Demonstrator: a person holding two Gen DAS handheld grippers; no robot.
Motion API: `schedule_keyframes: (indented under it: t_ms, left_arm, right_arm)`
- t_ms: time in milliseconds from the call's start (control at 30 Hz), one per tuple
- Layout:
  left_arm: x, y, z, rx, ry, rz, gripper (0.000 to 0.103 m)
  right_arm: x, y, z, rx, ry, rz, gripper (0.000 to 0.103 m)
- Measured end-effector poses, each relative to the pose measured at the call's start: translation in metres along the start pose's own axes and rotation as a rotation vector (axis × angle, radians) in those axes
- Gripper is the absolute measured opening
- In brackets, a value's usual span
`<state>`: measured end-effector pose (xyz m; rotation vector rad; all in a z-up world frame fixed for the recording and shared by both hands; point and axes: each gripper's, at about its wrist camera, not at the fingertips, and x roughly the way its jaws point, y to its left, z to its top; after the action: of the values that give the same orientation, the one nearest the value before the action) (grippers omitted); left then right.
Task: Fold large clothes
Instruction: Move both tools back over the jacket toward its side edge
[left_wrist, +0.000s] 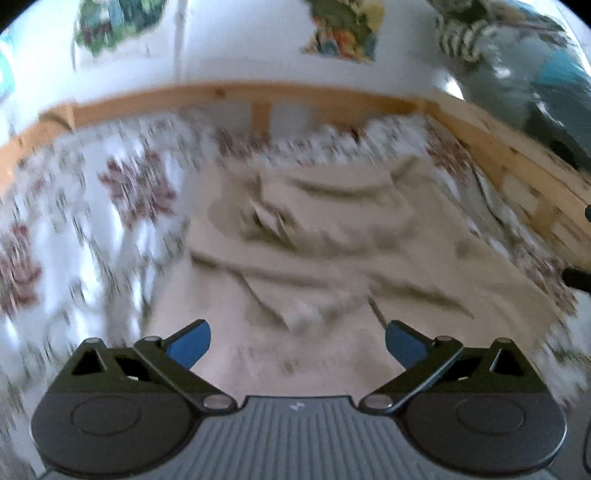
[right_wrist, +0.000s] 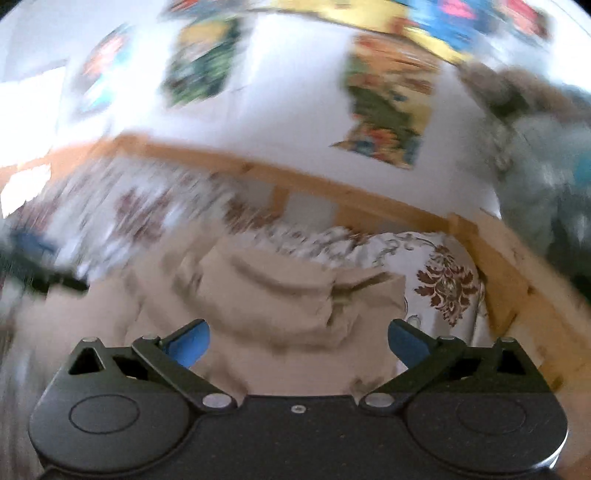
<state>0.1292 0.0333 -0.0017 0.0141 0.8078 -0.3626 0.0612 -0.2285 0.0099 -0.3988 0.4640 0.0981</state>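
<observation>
A large beige garment lies crumpled and wrinkled on a bed with a white cover printed with dark red flowers. My left gripper is open and empty, its blue pads wide apart above the garment's near part. In the right wrist view the same beige garment lies bunched ahead, and my right gripper is open and empty just above it. Both views are blurred by motion.
A wooden bed rail runs along the far side and down the right. Behind it is a white wall with colourful pictures. A pile of grey-blue fabric sits at the upper right beyond the rail.
</observation>
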Motion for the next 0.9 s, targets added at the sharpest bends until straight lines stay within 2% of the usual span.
schedule_keyframes:
  t_ms: [67, 133, 200, 233, 400, 533, 667, 767, 900]
  left_arm:
    - [0.002, -0.004, -0.016, -0.011, 0.043, -0.045, 0.102]
    - [0.009, -0.014, -0.027, 0.026, 0.095, -0.042, 0.102]
    - [0.014, -0.025, -0.034, 0.08, 0.131, -0.037, 0.102]
    - [0.014, -0.029, -0.038, 0.106, 0.136, -0.037, 0.102]
    - [0.021, -0.051, -0.055, 0.253, 0.133, -0.03, 0.102]
    - [0.033, -0.062, -0.07, 0.346, 0.162, 0.0, 0.102]
    - [0.051, -0.065, -0.077, 0.392, 0.238, 0.033, 0.102]
    - [0.061, -0.061, -0.081, 0.388, 0.272, 0.044, 0.102]
    - [0.068, -0.061, -0.083, 0.41, 0.266, 0.073, 0.102]
  right_arm:
    - [-0.015, 0.013, -0.016, -0.114, 0.036, -0.004, 0.102]
    - [-0.016, 0.027, -0.037, -0.219, 0.104, -0.001, 0.102]
    - [-0.005, 0.037, -0.055, -0.261, 0.206, 0.02, 0.102]
    - [0.002, 0.044, -0.06, -0.293, 0.253, 0.036, 0.102]
    - [0.032, 0.072, -0.068, -0.472, 0.333, 0.087, 0.102]
    - [0.065, 0.093, -0.074, -0.609, 0.404, 0.17, 0.102]
    - [0.091, 0.109, -0.079, -0.632, 0.397, 0.233, 0.1]
    - [0.104, 0.12, -0.084, -0.67, 0.37, 0.163, 0.095]
    - [0.107, 0.116, -0.082, -0.651, 0.337, 0.175, 0.092]
